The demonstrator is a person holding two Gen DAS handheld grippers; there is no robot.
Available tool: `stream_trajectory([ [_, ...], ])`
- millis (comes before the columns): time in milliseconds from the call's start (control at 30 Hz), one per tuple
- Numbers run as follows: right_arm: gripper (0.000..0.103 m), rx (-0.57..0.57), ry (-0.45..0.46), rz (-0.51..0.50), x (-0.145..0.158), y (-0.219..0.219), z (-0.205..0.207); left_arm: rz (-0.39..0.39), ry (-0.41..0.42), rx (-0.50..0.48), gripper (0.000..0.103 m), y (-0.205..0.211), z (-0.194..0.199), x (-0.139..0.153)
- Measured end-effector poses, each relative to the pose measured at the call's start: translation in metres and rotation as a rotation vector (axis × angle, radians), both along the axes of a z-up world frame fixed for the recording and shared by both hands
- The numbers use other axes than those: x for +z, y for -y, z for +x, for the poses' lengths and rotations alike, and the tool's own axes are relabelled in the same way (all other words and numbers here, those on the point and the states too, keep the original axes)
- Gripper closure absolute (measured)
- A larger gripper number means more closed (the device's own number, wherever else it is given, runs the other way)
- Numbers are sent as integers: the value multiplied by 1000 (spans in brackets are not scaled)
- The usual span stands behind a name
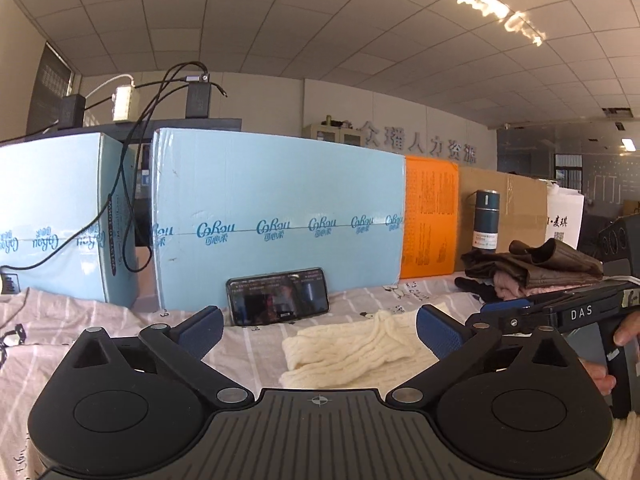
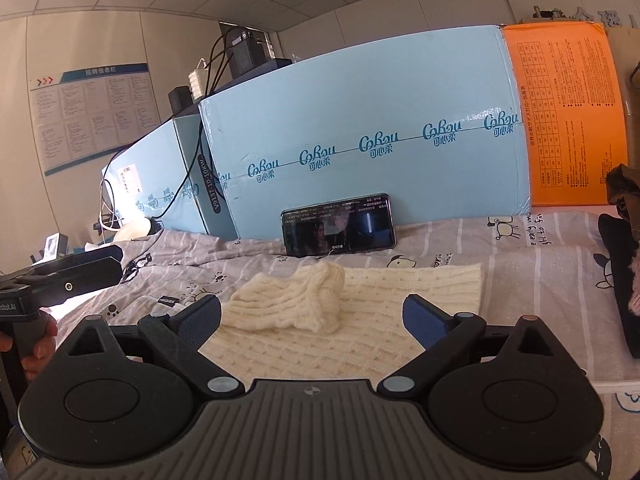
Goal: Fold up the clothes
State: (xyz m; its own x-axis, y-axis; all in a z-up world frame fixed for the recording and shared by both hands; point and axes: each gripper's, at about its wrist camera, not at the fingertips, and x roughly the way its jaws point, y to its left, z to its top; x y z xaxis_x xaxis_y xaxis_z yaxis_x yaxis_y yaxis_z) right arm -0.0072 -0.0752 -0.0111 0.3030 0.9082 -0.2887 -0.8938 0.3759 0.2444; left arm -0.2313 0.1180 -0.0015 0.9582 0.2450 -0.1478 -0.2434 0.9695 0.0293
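Observation:
A cream knitted sweater (image 2: pixel 352 320) lies partly folded on the striped, cartoon-print sheet (image 2: pixel 540 280), with a bunched sleeve (image 2: pixel 296 300) on top of it. My right gripper (image 2: pixel 312 320) hovers just above it, open, nothing between its blue pads. In the left wrist view the same sweater (image 1: pixel 352 352) lies ahead of my left gripper (image 1: pixel 320 336), which also stands open and empty. The right gripper's body (image 1: pixel 560 312), held by a hand, shows at the right of the left wrist view; the left gripper's body (image 2: pixel 60 280) shows at the left of the right wrist view.
A phone (image 2: pixel 338 224) with a lit screen leans against pale blue cartons (image 2: pixel 360 120) along the back. An orange box (image 1: pixel 430 216), a teal flask (image 1: pixel 486 220) and a pile of brown, pink and black clothes (image 1: pixel 532 268) stand at the right. Cables (image 1: pixel 124 200) hang at the left.

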Motion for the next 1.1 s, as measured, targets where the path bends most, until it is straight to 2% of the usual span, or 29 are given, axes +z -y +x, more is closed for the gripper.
stream_trajectory([
  [200, 0, 36, 89, -13, -7, 23, -33, 96, -63, -82, 0, 25, -47, -14],
  [400, 0, 76, 197, -56, -5, 54, -69, 127, -260, -296, 0, 42, -70, -29],
  [467, 0, 107, 223, -109, -7, 67, -81, 160, -323, -372, 0, 51, -74, -34],
  [567, 0, 129, 269, -216, -16, 80, -101, 217, -361, -433, 0, 65, -75, -41],
  [767, 0, 166, 270, -284, -22, 100, -123, 351, -386, -359, 0, 84, -63, -56],
  [867, 0, 177, 276, -318, -25, 106, -128, 363, -383, -350, 0, 84, -60, -57],
  [1000, 0, 183, 308, -397, -34, 105, -132, 418, -368, -298, 0, 84, -52, -53],
  [1100, 0, 148, 300, -387, -35, 102, -124, 428, -372, -316, 0, 86, -48, -51],
])
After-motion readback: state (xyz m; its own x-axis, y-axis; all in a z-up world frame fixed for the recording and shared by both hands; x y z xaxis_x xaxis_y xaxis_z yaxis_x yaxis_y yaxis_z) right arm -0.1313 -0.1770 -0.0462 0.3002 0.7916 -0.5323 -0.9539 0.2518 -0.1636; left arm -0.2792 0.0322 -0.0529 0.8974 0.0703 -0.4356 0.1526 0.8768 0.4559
